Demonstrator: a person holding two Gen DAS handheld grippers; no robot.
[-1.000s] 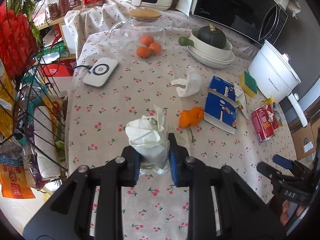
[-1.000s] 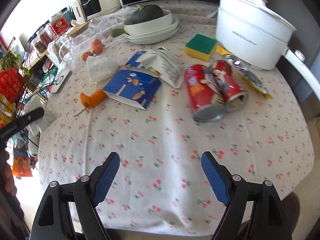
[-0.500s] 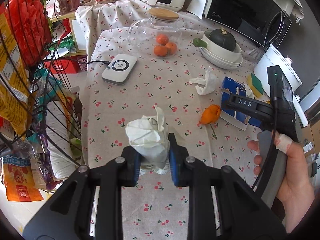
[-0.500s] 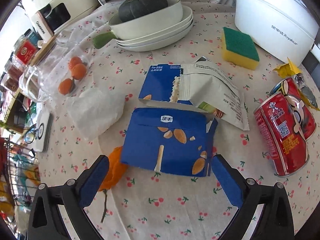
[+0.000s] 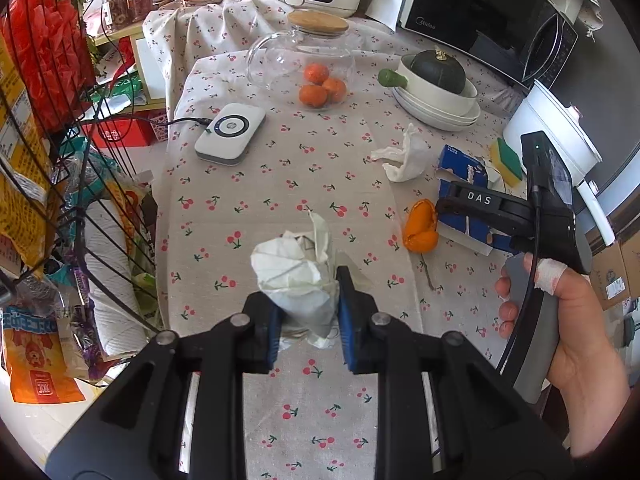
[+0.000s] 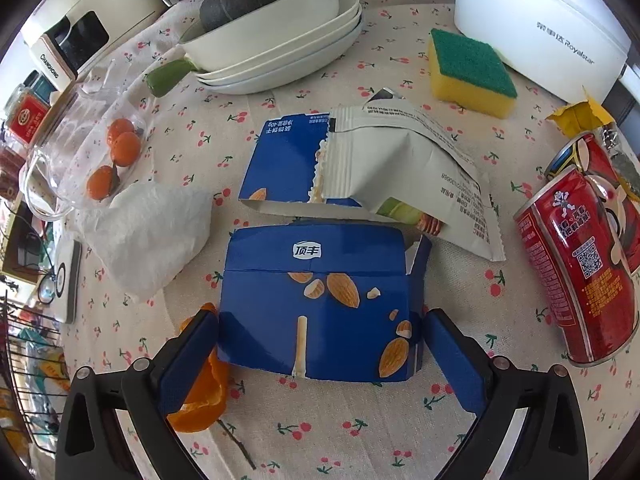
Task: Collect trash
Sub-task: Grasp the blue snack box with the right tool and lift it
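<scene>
My left gripper (image 5: pixel 306 312) is shut on a crumpled white paper wad (image 5: pixel 294 276), held above the cherry-print tablecloth (image 5: pixel 280 184). My right gripper (image 6: pixel 320 344) stands open, low over the table, its blue pads on either side of a flattened blue almond-snack box (image 6: pixel 316 296) with small gaps left. An orange peel (image 6: pixel 200 400) lies by its left finger. Behind the box are a torn blue box piece (image 6: pixel 284 160), a white wrapper (image 6: pixel 400 168), a white tissue (image 6: pixel 152 232), two red cans (image 6: pixel 580 272) and a yellow wrapper (image 6: pixel 580 116).
A sponge (image 6: pixel 468 68), a white cooker (image 6: pixel 540 20) and stacked dishes holding a squash (image 6: pixel 280 40) stand behind the litter. A glass jar with oranges (image 5: pixel 316 76) and a white pad on a cable (image 5: pixel 230 134) sit farther left. A wire rack (image 5: pixel 60 200) lines the table's left edge.
The right gripper has come in from the table's near edge and dropped over the blue box, its jaws wider. The left gripper still holds the paper wad and has shifted slightly.
</scene>
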